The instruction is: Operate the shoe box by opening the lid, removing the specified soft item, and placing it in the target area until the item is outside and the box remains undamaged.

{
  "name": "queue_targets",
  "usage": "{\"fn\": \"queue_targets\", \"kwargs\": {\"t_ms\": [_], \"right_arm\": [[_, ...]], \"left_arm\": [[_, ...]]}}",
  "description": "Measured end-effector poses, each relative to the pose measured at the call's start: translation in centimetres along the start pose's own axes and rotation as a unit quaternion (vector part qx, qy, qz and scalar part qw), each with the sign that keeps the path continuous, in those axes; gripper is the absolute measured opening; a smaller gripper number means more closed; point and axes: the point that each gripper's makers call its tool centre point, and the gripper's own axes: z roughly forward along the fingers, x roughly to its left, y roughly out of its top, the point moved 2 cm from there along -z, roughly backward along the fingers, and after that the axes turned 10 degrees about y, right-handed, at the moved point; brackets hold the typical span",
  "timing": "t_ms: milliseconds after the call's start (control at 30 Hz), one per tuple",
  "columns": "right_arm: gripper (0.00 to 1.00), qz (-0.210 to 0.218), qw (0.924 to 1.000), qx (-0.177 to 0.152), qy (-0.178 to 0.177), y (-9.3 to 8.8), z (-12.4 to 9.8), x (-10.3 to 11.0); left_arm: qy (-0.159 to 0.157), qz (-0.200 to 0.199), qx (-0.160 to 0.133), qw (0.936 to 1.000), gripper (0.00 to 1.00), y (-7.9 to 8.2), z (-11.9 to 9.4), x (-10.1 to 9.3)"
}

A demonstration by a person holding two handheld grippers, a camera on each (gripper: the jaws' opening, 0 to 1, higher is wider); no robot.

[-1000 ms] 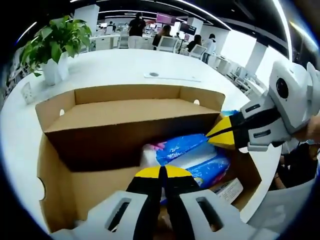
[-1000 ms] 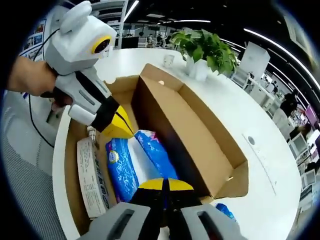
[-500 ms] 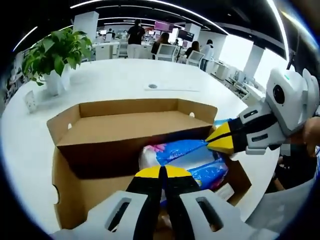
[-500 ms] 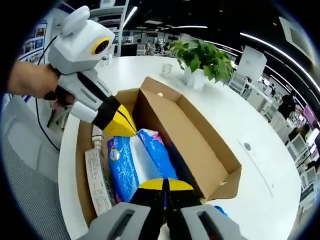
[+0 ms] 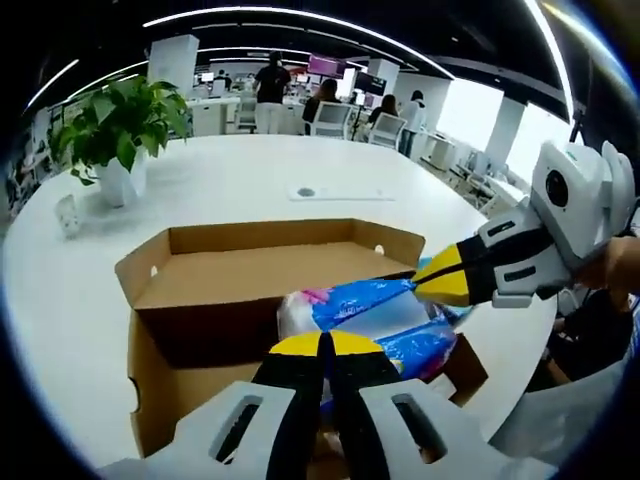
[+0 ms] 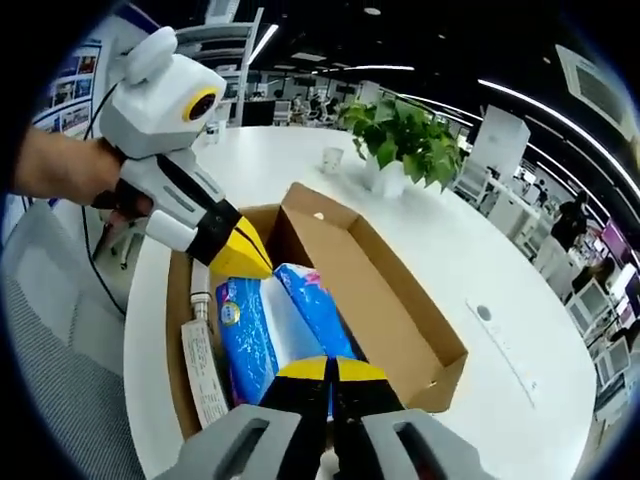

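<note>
Blue-and-white plastic, soft and crinkled, the pack (image 5: 372,312) lies partly inside the open brown cardboard shoe box (image 5: 240,290), its long axis running along the box's length beside the raised lid flap (image 6: 385,290). Both grippers sit at opposite ends of it. The left gripper (image 5: 318,347), with yellow-tipped black jaws pressed together, appears to pinch the near end of the pack in its own view; the right gripper (image 5: 445,285) comes in from the right and its tips meet the pack's far right corner. In the right gripper view, the right gripper's own jaws (image 6: 328,372) likewise sit closed at the pack's near end (image 6: 275,325), with the left gripper (image 6: 240,262) at the far end. A white printed paper strip (image 6: 205,375) lies along the box's left wall. Beyond, the round white table (image 6: 500,400) carries a potted green plant (image 5: 118,125).
</note>
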Motion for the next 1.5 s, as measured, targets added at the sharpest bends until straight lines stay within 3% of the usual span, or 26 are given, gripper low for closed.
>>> {"fn": "queue_targets", "kwargs": {"t_ms": [800,1100,1500], "right_arm": [[0.0,-0.027,0.9992,-0.024,-0.016,2.4,-4.3,-0.7],[0.0,-0.031,0.9989,-0.023,-0.029,2.0,-6.2,-1.4],[0.0,-0.02,0.9984,-0.017,-0.051,0.0,-9.3,-2.7]], "left_arm": [[-0.022,0.016,-0.034,0.999,0.0,3.5,-2.5,-1.9],[-0.036,0.027,-0.041,0.9981,0.0,4.5,-2.7,-3.7],[-0.063,0.047,-0.044,0.996,0.0,5.9,-2.0,-7.4]]}}
